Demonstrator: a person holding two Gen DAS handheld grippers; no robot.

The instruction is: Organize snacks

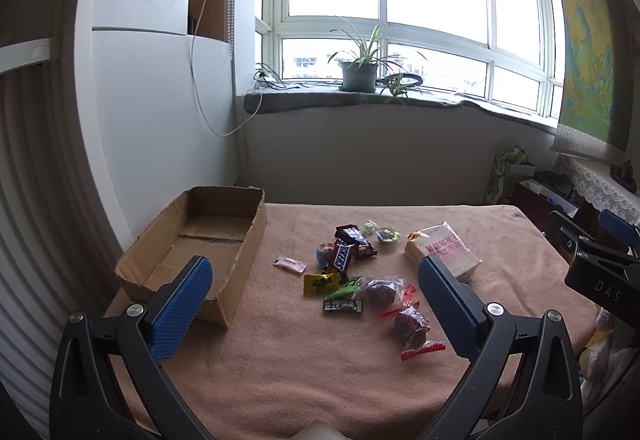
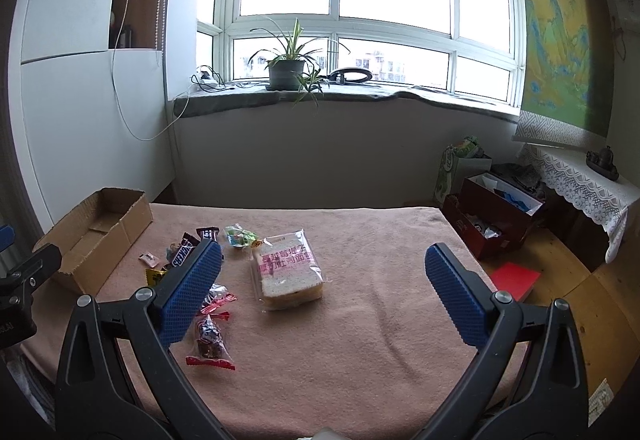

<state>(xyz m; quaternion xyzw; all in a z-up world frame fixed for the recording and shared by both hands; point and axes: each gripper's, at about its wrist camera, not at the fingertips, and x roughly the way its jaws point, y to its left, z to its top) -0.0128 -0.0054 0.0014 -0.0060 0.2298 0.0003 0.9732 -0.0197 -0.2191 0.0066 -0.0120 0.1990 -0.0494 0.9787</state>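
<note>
— So where do the snacks sit?

— Out in the open on the counter (image 1: 320,380), on the pink cloth. Take the cardboard box (image 1: 192,240) as your mark: it lies at the far left corner, open on top, nothing in it that I can see. The snacks are all to the right of it, none touching it.

— What is closest to the box?

— A small white sachet (image 1: 290,264), lying alone. Further right comes a huddle: a Snickers bar (image 1: 345,255) partly on top of another dark chocolate bar (image 1: 356,238), a yellow sweet (image 1: 320,284) and a green packet (image 1: 343,298) just this side of them, and two clear bags with red ends (image 1: 412,324) holding dark lumps, nearest the front edge.

— And the bread?

— The wrapped sandwich (image 2: 286,268) is farthest from the box, flat on the cloth, pink writing up. A couple of small green-wrapped sweets (image 2: 239,236) lie between it and the chocolate.

— The hands?

— Both tools hover above the cloth, holding nothing. The left gripper (image 1: 316,304) is spread wide, one blue pad (image 1: 182,310) over the box's near corner. The right gripper (image 2: 324,292) is spread wide too, the sandwich seen between its fingers, apart from both.
</note>
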